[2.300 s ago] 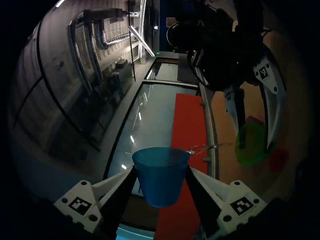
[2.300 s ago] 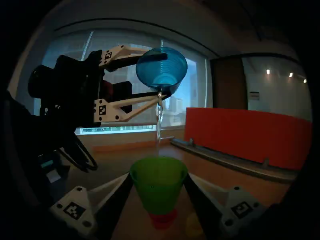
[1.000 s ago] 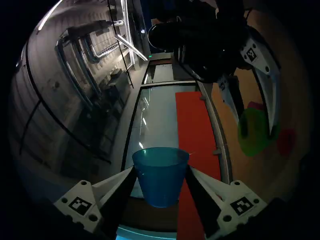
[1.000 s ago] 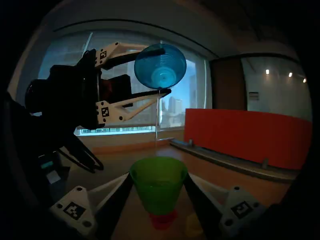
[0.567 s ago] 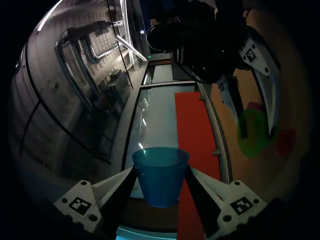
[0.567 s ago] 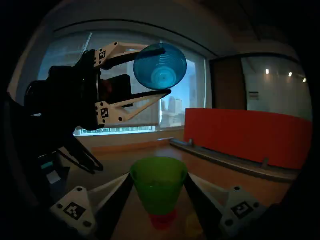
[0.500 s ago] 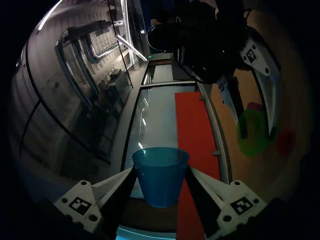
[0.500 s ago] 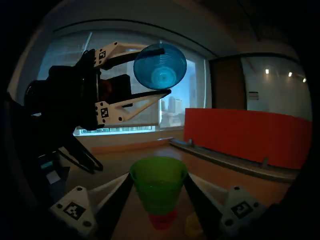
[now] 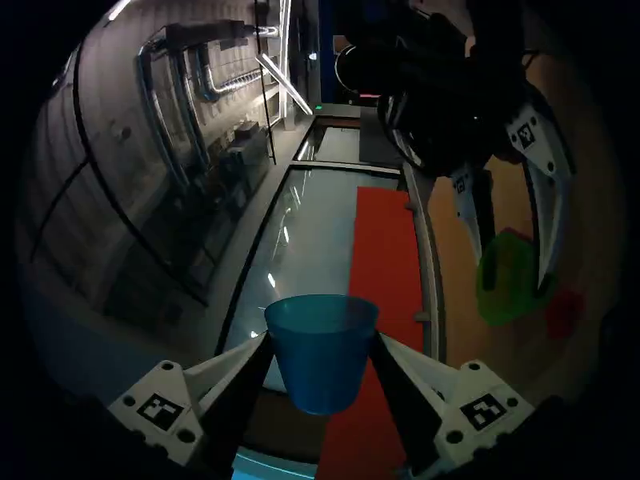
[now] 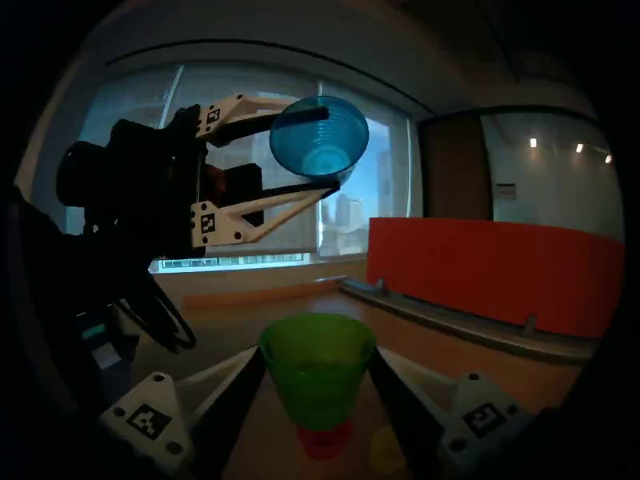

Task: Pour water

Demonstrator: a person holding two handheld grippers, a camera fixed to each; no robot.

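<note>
Up above green cup, blue cup tilted on side, pinched by left gripper. Right gripper pinches green cup upright, near. No stream visible. Risk: last drops miss rim if blue cup drifts; loose pinch tips green cup onto table.

Since 2.3 s ago the water stream from the blue cup into the green cup has thinned to a thread and then stopped. In the right gripper view the left gripper has rolled back: the blue cup's mouth, almost a full circle toward the camera half a second ago, now shows as a flatter oval. In the left gripper view the red panel, then near upright, now slants toward lower left.
</note>
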